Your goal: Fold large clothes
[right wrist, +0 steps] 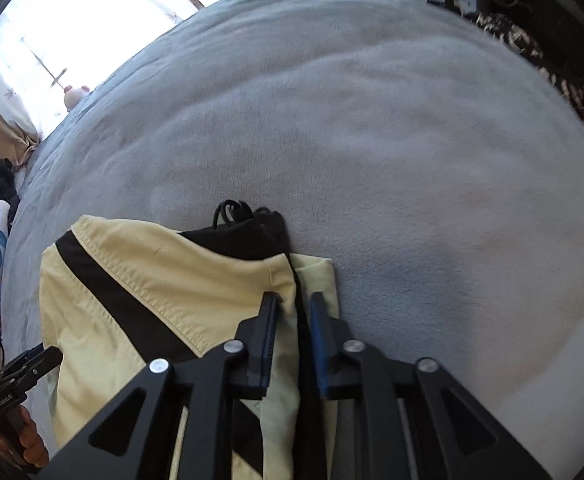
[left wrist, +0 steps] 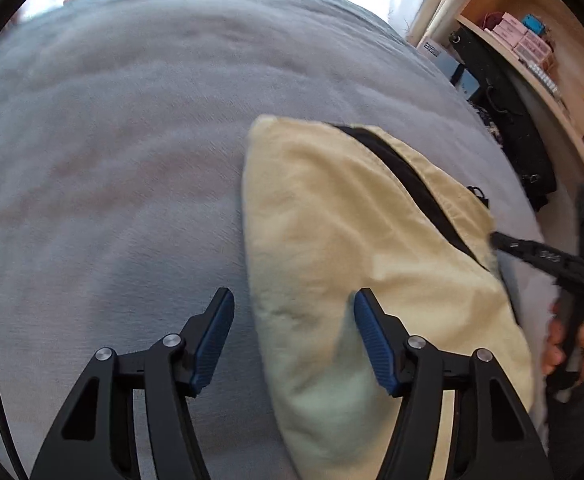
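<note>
Pale yellow garment [right wrist: 140, 292] with black stripes lies folded on the grey blanket [left wrist: 112, 140], long axis running away from both sets of fingers. Right gripper [right wrist: 294, 304] has pinched its right edge; left gripper [left wrist: 294, 312] hangs wide open, straddling the left edge, holding nothing.

Folded garment [right wrist: 164, 280] lies on the bed [right wrist: 372, 120]; right tongs [right wrist: 295, 308] at its right edge, left tongs [left wrist: 292, 320] astride its left edge.
</note>
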Demonstrator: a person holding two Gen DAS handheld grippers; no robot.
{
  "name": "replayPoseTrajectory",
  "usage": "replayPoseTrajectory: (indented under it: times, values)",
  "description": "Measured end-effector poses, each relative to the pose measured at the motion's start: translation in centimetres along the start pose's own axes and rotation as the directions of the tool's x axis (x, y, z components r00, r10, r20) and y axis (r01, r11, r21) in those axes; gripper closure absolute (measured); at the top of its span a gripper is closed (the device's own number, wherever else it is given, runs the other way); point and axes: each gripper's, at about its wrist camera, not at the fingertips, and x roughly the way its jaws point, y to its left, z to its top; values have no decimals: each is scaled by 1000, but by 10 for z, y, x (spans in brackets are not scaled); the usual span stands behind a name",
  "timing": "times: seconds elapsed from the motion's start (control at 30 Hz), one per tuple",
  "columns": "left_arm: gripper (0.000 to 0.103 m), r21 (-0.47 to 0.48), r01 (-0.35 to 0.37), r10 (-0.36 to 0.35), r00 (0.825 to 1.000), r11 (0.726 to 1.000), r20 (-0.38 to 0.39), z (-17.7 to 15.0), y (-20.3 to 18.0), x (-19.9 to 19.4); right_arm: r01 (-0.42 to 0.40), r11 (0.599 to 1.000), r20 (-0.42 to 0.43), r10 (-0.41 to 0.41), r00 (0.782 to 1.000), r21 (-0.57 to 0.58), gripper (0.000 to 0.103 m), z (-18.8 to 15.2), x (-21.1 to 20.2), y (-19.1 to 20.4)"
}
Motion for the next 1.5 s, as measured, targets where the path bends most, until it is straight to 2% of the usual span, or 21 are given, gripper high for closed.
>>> replayPoseTrajectory:
  times: [0.07, 0.13, 0.17, 0.23, 0.3, 0.4, 0.47, 0.67, 0.77, 0.8, 0.87, 0.97, 1.03, 1.1, 1.17, 1.27, 1.3, 1.33, 1.37, 1.43, 1.5]
  values:
    - [43, 21, -68, 66, 994, 997, 84, -1, -9, -22, -17, 999, 58, 20, 998, -49, 83, -5, -23, 14]
    - [45, 11, -28, 26, 990, 1000, 142, -3, -21, -42, -104, 992, 69, 109, 992, -77, 83, -16, -37, 33]
    - [49, 1, 18, -18, 989, 1000, 145, -5, -28, -46, -146, 986, 57, 151, 987, -77, 83, -20, -39, 43]
    - [65, -4, 83, -82, 990, 997, 116, -8, -41, -41, -209, 975, 28, 212, 977, -75, 83, -29, -33, 61]
    - [68, 16, 99, -100, 992, 995, 76, -13, -59, -27, -223, 971, -8, 223, 975, -83, 83, -37, -19, 74]
    - [69, 28, 59, -59, 998, 998, 12, -24, -69, -2, -197, 979, -88, 191, 978, -60, 84, -51, 5, 72]
    - [69, 54, 37, -38, 999, 998, 14, -32, -68, 1, -162, 986, -112, 156, 981, -48, 88, -59, 10, 62]
    - [69, 132, 9, -10, 1000, 991, 9, -55, -62, -15, -93, 995, -114, 89, 990, -36, 94, -92, -23, 13]
    - [69, 160, -8, 5, 1000, 987, 20, -70, -61, -35, -124, 992, -93, 125, 988, 26, 94, -101, -42, -6]
    - [68, 158, -8, 4, 1000, 987, 23, -74, -61, -42, -121, 992, -68, 124, 990, 36, 91, -105, -53, -7]
    - [68, 145, 27, -32, 999, 989, 28, -82, -63, -56, -131, 991, -42, 132, 990, 26, 91, -114, -67, 1]
    - [61, 141, 97, -106, 993, 985, 55, -102, -78, -75, -271, 962, -31, 272, 962, 18, 91, -129, -79, 22]
    - [58, 132, 109, -118, 991, 985, 65, -114, -86, -78, -310, 951, -42, 309, 950, -11, 91, -141, -78, 41]
    - [58, 115, 117, -124, 990, 986, 62, -128, -87, -73, -288, 956, -53, 285, 957, -54, 90, -152, -72, 53]
    - [58, 103, 72, -77, 996, 992, 46, -141, -87, -64, -225, 971, -66, 220, 973, -87, 90, -162, -63, 57]
    - [63, 110, 28, -38, 996, 994, 87, -158, -80, -67, -76, 989, -17, 74, 997, -124, 91, -176, -70, 43]
    - [65, 109, 17, -28, 995, 994, 99, -161, -78, -70, -63, 990, 1, 63, 998, -126, 96, -180, -75, 33]
    - [65, 110, 4, -17, 994, 994, 112, -163, -75, -73, -79, 991, 3, 80, 997, -104, 97, -182, -81, 21]
    - [65, 106, -19, 6, 992, 994, 127, -165, -72, -77, -52, 995, 9, 53, 999, -81, 96, -184, -85, 12]
    - [64, 87, -43, 31, 991, 995, 134, -165, -63, -81, 54, 997, 41, -52, 998, -50, 91, -188, -91, -4]
    - [59, 41, -30, 25, 993, 999, 116, -165, -48, -79, 30, 1000, 28, -30, 999, 5, 78, -191, -91, -20]
